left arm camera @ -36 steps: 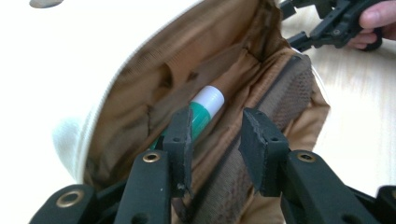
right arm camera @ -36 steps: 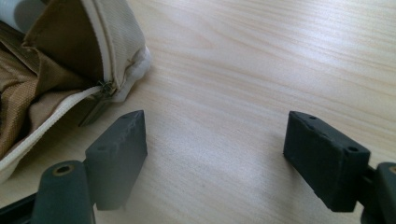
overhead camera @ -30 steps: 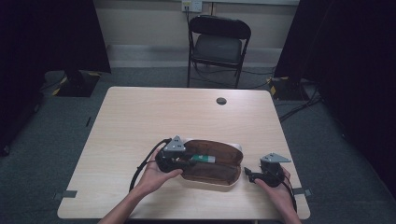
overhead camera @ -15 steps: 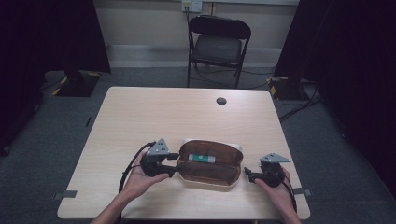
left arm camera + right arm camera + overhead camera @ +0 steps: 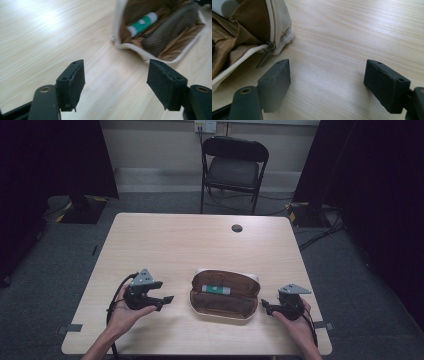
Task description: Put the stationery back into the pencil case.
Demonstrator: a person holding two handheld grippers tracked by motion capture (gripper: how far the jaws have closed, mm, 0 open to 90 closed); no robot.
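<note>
Pale wood table (image 5: 200,240) runs under both my tools, with a black folding chair (image 5: 234,167) beyond its far edge and a small dark disc (image 5: 237,228) lying well beyond the pouch. My left gripper (image 5: 167,299) now hangs apart from the pouch's left end, jaws spread wide with nothing between them; a second ago it was right at that end, reaching into the opening, and half a second ago it had only just come clear, so it has drawn back toward the left side of the table. Seen along its own jaws, the left gripper (image 5: 115,82) looks across bare wood to the pouch. My right gripper (image 5: 263,306) sits just beside the pouch's right end, where it was in both earlier frames, jaws also wide and empty (image 5: 327,80), with the zipper pull (image 5: 265,56) at that end lying close by the nearer jaw, not touched. Between my two tools the brown pouch (image 5: 225,295) lies unzipped and open on the near half of the table, and a green and white tube (image 5: 216,289) rests inside it along the far wall.
</note>
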